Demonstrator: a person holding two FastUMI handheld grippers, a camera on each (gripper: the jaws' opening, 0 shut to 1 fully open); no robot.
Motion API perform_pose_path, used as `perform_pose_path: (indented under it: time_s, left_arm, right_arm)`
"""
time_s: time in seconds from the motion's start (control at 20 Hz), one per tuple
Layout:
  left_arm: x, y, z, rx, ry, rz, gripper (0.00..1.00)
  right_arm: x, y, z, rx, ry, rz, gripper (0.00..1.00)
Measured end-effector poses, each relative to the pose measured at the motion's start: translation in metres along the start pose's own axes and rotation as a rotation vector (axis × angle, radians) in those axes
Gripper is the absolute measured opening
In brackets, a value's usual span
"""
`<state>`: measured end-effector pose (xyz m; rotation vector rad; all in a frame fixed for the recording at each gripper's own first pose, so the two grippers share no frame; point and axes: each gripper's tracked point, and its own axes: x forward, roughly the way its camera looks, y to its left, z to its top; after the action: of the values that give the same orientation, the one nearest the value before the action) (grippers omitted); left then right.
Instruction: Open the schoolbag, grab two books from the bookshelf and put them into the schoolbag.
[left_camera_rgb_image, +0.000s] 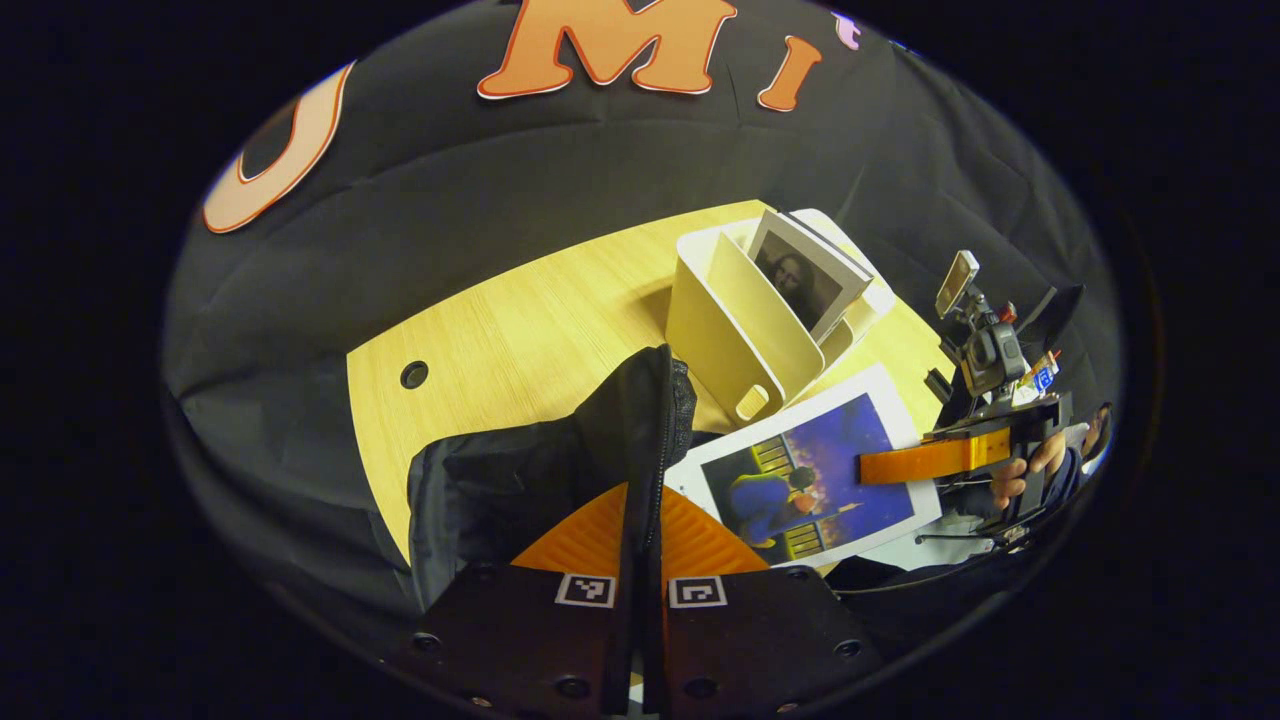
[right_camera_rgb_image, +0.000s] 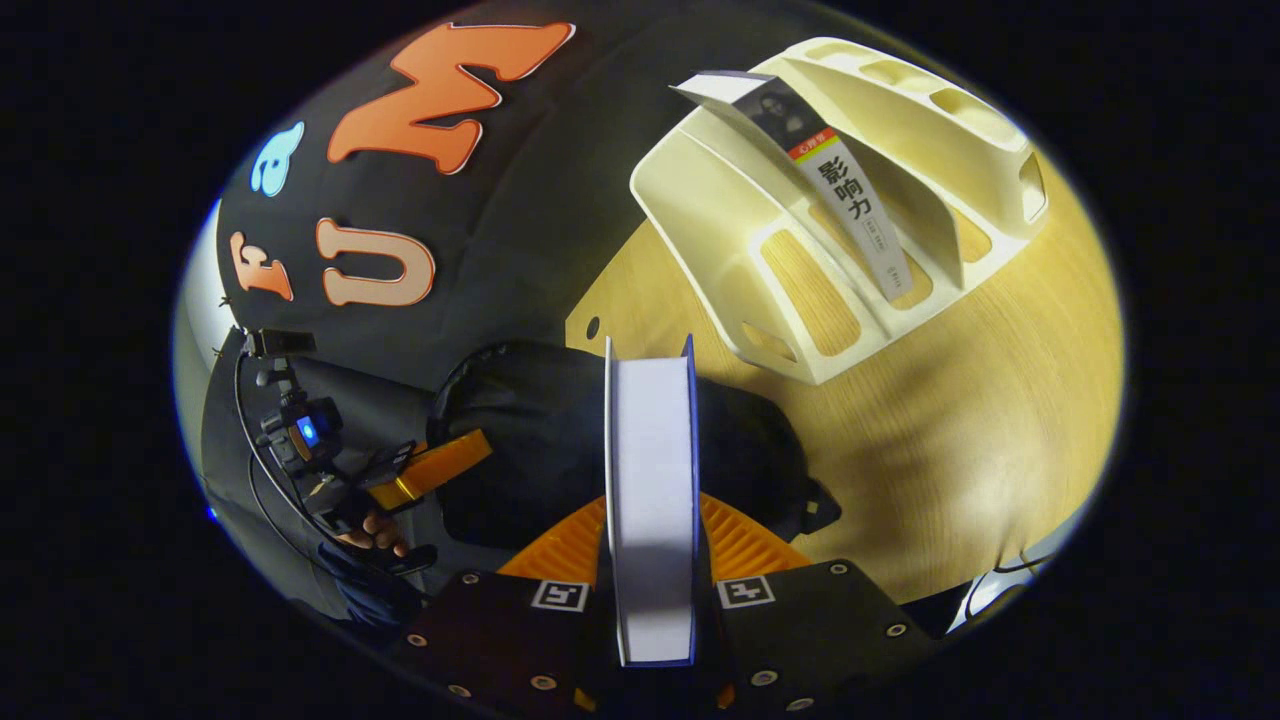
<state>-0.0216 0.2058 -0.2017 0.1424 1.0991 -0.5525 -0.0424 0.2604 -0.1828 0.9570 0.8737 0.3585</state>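
The black schoolbag (left_camera_rgb_image: 520, 480) lies on the wooden table (left_camera_rgb_image: 500, 320). My left gripper (left_camera_rgb_image: 640, 500) is shut on a raised fold of its fabric along the zipper edge. My right gripper (left_camera_rgb_image: 880, 465) holds a book with a blue picture cover (left_camera_rgb_image: 800, 480) just right of the bag. In the right gripper view that book (right_camera_rgb_image: 650, 450) stands edge-on, with my right gripper (right_camera_rgb_image: 652, 500) shut on it over the schoolbag (right_camera_rgb_image: 530, 440). The left gripper (right_camera_rgb_image: 440, 465) sits at the bag's left side. A cream bookshelf (left_camera_rgb_image: 720, 330) holds a portrait-cover book (left_camera_rgb_image: 800, 280), leaning in a slot.
The bookshelf (right_camera_rgb_image: 720, 210) with its leaning book (right_camera_rgb_image: 850, 200) stands behind the bag on the table (right_camera_rgb_image: 950, 400). A round cable hole (left_camera_rgb_image: 414, 375) sits near the table's left part. A hand (left_camera_rgb_image: 1020, 480) grips the right tool; black cloth surrounds the table.
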Motion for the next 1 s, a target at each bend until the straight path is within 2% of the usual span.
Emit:
perform_pose_path:
  time_s: [0.25,0.5,0.8,1.0]
  left_arm:
    - [-0.004,-0.004,0.003,-0.008,-0.022,-0.009,0.06]
    - [-0.007,0.002,0.004,-0.010,-0.029,-0.005,0.05]
    - [-0.008,-0.001,0.005,-0.019,-0.034,-0.022,0.05]
    - [-0.009,-0.005,0.006,-0.015,-0.045,-0.029,0.05]
  right_arm:
    - [0.038,0.012,-0.009,0.026,-0.001,0.066,0.32]
    - [0.088,0.006,-0.020,-0.022,-0.022,0.055,0.32]
    - [0.119,0.023,-0.017,0.021,-0.057,0.119,0.32]
    - [0.140,0.028,-0.032,0.034,-0.011,0.113,0.34]
